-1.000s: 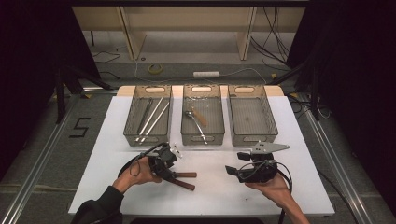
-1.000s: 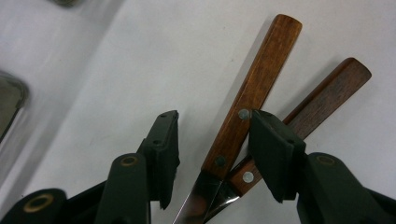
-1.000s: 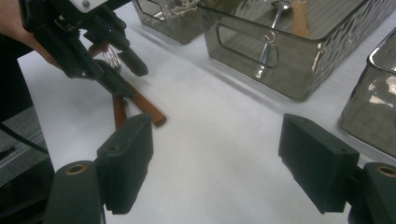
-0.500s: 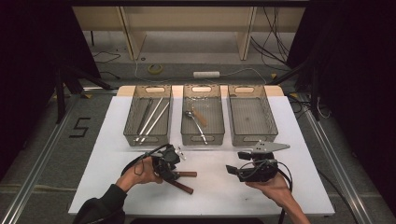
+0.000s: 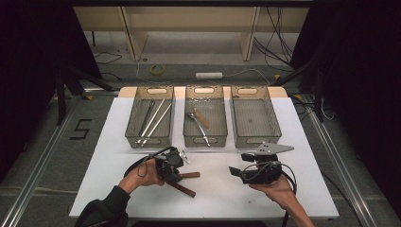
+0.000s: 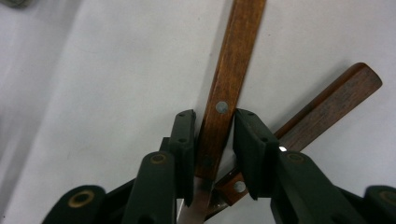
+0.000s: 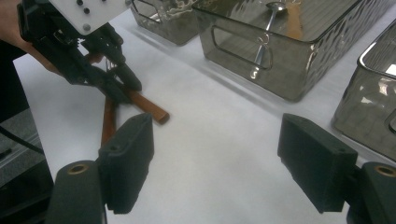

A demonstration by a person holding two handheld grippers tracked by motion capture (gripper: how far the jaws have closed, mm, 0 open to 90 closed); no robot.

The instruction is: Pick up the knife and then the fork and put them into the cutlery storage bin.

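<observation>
High view. We see the left hand-held gripper [image 5: 176,166] low over two crossed wooden-handled utensils, the upper knife [image 5: 188,175] and the lower knife [image 5: 183,189], which lie on the white desk [image 5: 227,198] just in front of the middle bin [image 5: 204,140]. The right hand-held gripper [image 5: 242,173] hovers to the right of the knives, well apart from them, in front of the empty right bin [image 5: 256,140].

Left gripper view. The left hand-held gripper [image 6: 214,151] straddles the upper knife [image 6: 224,98] at its riveted handle, near where the steel begins; its jaws have just been closing, and a thin gap seems to remain at each pad, so we judge the grip not yet made. The lower knife [image 6: 327,109] crosses beneath. We judge the piece light and stiff; the flat wood should hold better than the slick steel, though a grip this near one end may let the long handle tip.

Right gripper view. The right hand-held gripper [image 7: 219,168] stands wide apart over bare desk with nothing between its pads; beyond it we see the left hand-held gripper [image 7: 126,86] down on the knives.
</observation>
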